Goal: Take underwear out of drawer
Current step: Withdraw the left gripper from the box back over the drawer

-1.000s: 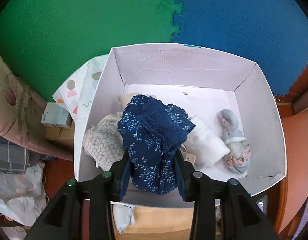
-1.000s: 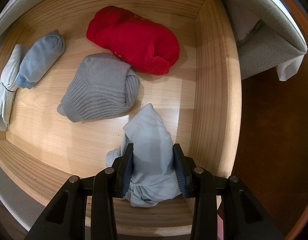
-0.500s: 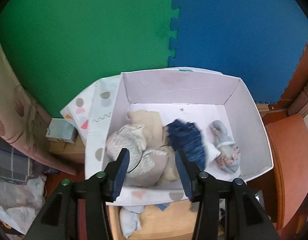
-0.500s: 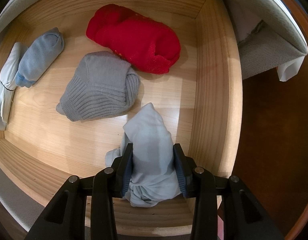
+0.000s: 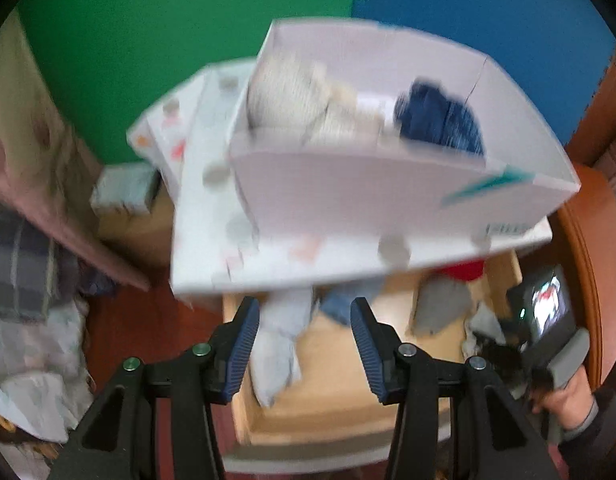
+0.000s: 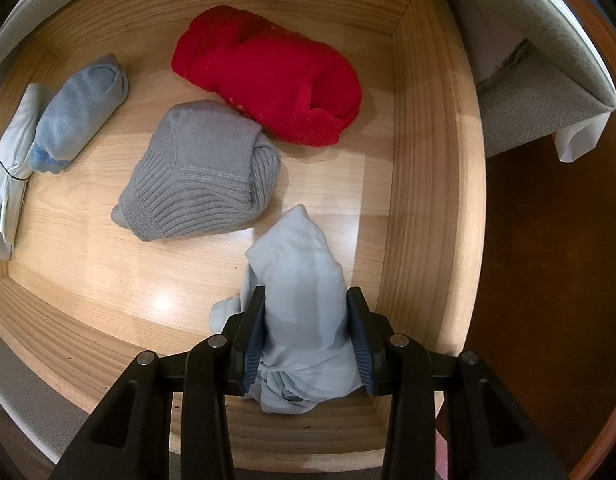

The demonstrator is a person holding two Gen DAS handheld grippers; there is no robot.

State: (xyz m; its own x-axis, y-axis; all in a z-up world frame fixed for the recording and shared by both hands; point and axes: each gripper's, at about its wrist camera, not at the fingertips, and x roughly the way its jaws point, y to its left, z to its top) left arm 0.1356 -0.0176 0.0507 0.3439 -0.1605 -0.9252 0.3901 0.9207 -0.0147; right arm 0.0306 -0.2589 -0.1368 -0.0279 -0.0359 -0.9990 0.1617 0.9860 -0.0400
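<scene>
My right gripper (image 6: 306, 340) points straight down into the wooden drawer (image 6: 427, 184), its jaws pinching a pale blue garment (image 6: 304, 320) that bunches up between the blue pads (image 6: 254, 344) and touches the drawer floor near the right wall. Beyond it lie a grey ribbed bundle (image 6: 200, 176), just beside a red bundle (image 6: 268, 80) further back, and at the left wall a blue rolled piece (image 6: 80, 108) against a pale folded piece (image 6: 10, 160). My left gripper (image 5: 306, 346) tilts steeply downward over the same drawer (image 5: 335, 384); its jaws stand spread with nothing clamped between them, and a pale blue garment (image 5: 280, 344) lies in the drawer below the gap. This view is heavily motion-blurred. Past the jaws sits a white box (image 5: 347, 196) holding a dark blue patterned garment (image 5: 439, 124) and cream-coloured items (image 5: 300, 100). A teal mark (image 5: 487, 186) and some print on the box's near wall are too blurred to read. At lower right, the person's hand (image 5: 563, 394) grips the other gripper's handle, whose small screen (image 5: 547, 304) is lit. Green (image 5: 168, 12) and blue (image 5: 487, 8) foam mats cover the floor behind.
</scene>
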